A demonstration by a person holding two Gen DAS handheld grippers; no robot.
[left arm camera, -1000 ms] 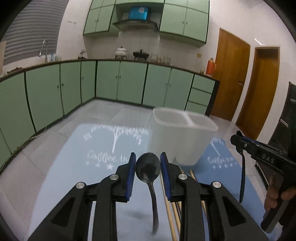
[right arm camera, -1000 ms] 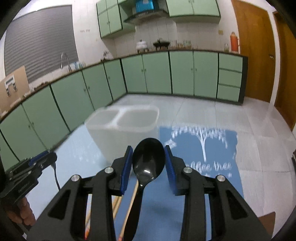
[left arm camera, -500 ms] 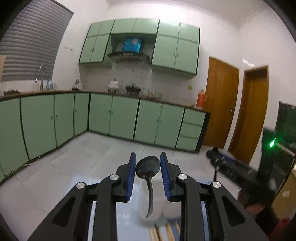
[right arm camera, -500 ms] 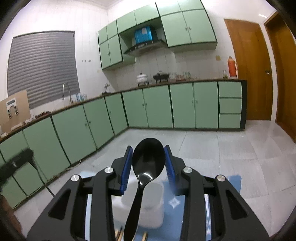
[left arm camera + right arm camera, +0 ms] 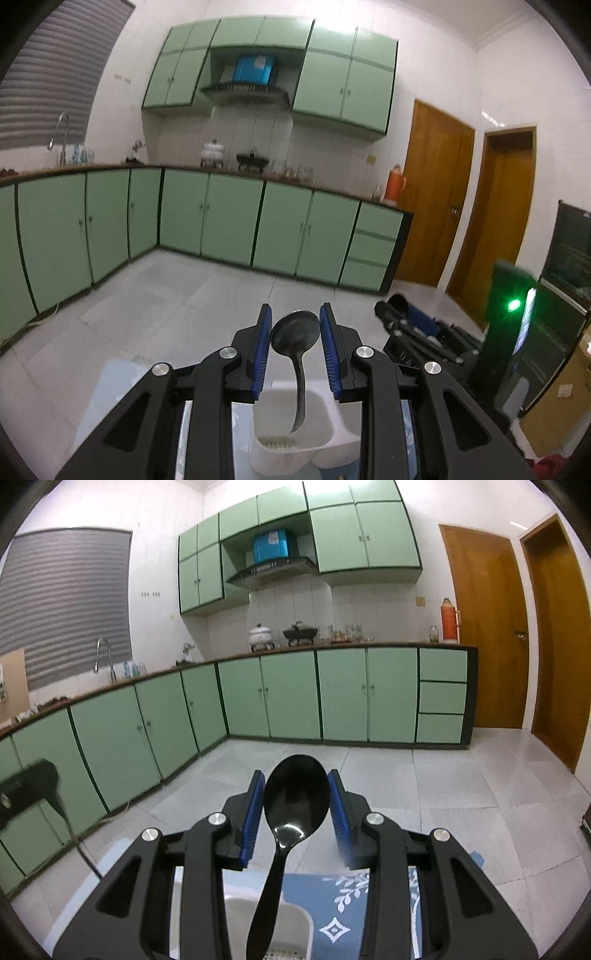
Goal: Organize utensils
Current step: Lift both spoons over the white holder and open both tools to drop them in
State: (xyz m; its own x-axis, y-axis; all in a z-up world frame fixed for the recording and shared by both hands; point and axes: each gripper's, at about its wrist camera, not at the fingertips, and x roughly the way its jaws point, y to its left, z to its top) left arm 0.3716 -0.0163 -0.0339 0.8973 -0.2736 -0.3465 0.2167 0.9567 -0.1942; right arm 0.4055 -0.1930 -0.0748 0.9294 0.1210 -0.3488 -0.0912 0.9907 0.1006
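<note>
Gripping a dark metal spoon (image 5: 295, 334) by the sides of its bowl, the left tool (image 5: 295, 345) has its blue pads (image 5: 260, 354) pressed in on it, bowl up and handle hanging down. The handle curves down toward the white plastic utensil holder (image 5: 291, 448), and its tip shows over the holder's open compartment; whether it reaches inside cannot be told. A slotted grid shows at the bottom of that compartment, and a second compartment lies just to its right, mostly hidden behind the tool's finger. The holder stands on the pale blue worktop (image 5: 110, 398), near the lower edge of the left wrist view. To the right in that view, the other black tool (image 5: 417, 338) is seen from the side, somewhat blurred.

Further right, the right tool (image 5: 297, 812) pinches a glossy black plastic spoon (image 5: 295, 801) the same way, blue pads (image 5: 251, 823) against the two sides of the bowl, bowl up and handle running down toward the camera. Below the handle is the white rim of the utensil holder (image 5: 295, 915), with a patch of its slotted bottom visible at the lower edge. Just right of it lies a blue placemat (image 5: 332, 908) with a white leaf and diamond print on the worktop.
</note>
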